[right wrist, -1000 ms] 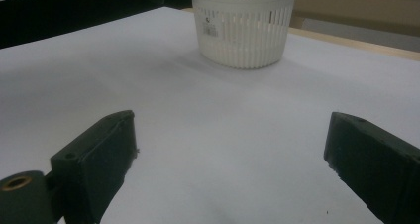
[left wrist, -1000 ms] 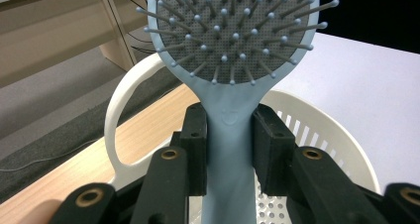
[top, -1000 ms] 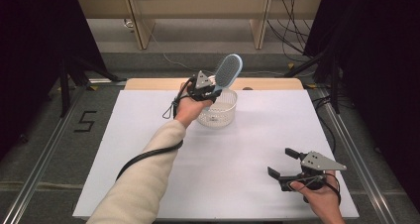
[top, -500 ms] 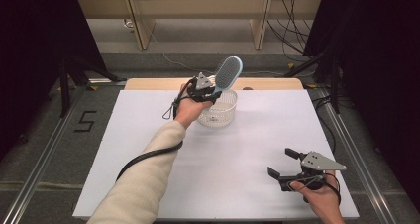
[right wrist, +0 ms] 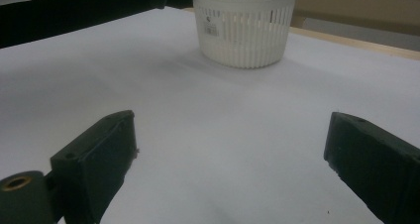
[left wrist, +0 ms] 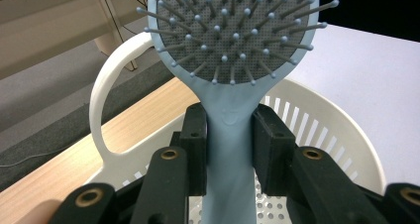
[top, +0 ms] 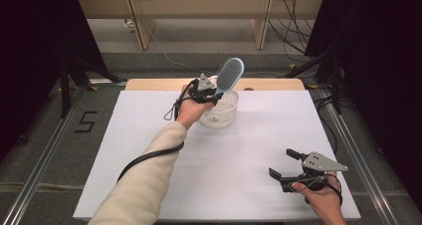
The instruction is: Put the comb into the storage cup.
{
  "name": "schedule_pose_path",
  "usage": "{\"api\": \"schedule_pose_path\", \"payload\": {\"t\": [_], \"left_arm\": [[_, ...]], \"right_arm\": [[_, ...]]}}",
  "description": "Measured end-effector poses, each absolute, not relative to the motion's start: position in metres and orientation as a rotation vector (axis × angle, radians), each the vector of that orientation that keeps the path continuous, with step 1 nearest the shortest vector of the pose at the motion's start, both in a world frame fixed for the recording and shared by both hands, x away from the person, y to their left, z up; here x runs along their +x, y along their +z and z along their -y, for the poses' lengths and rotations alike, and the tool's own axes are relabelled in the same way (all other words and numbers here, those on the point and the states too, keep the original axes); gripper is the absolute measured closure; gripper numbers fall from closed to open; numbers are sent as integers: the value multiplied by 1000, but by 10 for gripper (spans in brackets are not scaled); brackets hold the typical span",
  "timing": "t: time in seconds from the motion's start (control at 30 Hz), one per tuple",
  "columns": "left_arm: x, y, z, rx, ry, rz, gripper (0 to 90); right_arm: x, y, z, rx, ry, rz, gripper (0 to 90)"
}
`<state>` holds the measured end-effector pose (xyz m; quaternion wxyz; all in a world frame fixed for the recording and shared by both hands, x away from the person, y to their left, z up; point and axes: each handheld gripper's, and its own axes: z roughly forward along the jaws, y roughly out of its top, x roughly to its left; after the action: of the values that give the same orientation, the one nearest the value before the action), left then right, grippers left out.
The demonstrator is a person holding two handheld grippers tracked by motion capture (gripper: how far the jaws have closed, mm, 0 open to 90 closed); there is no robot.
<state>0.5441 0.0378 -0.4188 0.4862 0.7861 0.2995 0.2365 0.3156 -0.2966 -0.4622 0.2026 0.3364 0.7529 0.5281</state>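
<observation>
A light blue hairbrush with grey bristles stands head-up over a white slotted basket at the table's far middle. My left gripper is shut on the hairbrush's handle, both pads pressed against its sides, with the handle's lower end inside the basket. My right gripper rests near the table's front right, open, with bare white tabletop between its jaws. From there the basket stands ahead, a strip of blue showing over its rim.
A white sheet covers the table, with a wooden edge showing at the back. A person's sleeve reaches in from the bottom left. Dark stands and cables lie on the floor beyond the table.
</observation>
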Motion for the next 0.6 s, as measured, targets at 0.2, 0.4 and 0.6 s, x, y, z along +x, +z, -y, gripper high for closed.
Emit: {"api": "schedule_pose_path", "payload": {"t": [0.2,0.4,0.6], "left_arm": [[544,-419,-36,1911,572,-729,696],[545,-418,-36,1916,570,-729,695],[546,-418,-36,1941,516,-780,673]], "right_arm": [[316,-462,297,940,1475,-2102,69],[316,-462,297,940,1474,-2103,69],[316,-463,297,936,1472,-2108,69]]}}
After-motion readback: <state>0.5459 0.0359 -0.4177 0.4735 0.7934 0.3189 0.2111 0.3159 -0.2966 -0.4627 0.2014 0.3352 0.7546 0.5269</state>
